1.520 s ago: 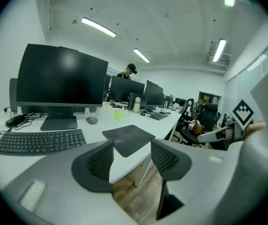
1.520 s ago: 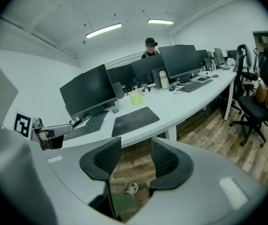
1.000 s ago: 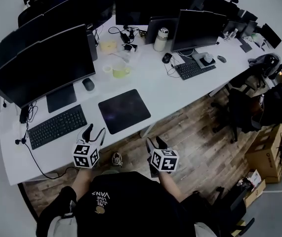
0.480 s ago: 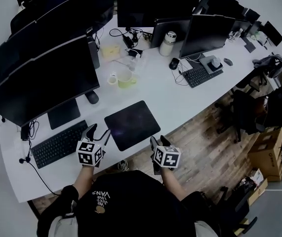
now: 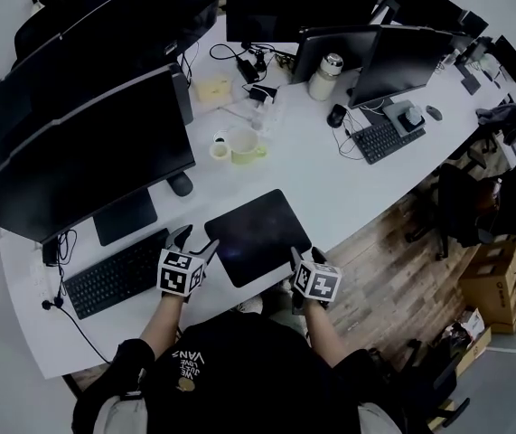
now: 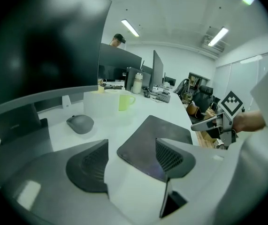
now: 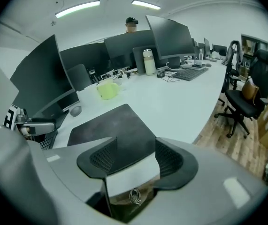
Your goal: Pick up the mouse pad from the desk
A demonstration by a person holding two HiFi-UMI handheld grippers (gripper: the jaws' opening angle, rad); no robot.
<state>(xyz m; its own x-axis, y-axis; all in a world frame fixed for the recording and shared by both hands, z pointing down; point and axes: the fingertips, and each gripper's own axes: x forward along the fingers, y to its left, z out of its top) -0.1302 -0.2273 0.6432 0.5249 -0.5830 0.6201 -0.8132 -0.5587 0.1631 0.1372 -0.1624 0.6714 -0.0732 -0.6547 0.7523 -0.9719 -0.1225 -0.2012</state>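
Note:
The dark mouse pad [image 5: 258, 233] lies flat near the white desk's [image 5: 330, 188] front edge. My left gripper [image 5: 194, 242] hovers at the pad's near left corner; its jaws are opening and nothing is pressed between them. In the left gripper view the mouse pad's [image 6: 157, 137] corner shows just ahead of the left gripper [image 6: 131, 161]. My right gripper [image 5: 301, 257] sits at the pad's near right corner by the desk edge, also opening and holding nothing. The right gripper [image 7: 138, 158] looks over the mouse pad [image 7: 110, 125] from the desk edge.
A black keyboard [image 5: 117, 274] lies left of the pad and a grey mouse [image 5: 180, 184] behind it. A green mug [image 5: 244, 145] and a bottle [image 5: 326, 75] stand farther back among several monitors [image 5: 86, 152]. Office chairs [image 5: 474, 206] stand on the wooden floor at the right.
Both grippers have moved forward and down from the desk's front edge to the pad's two near corners. Their jaws stand wider than before.

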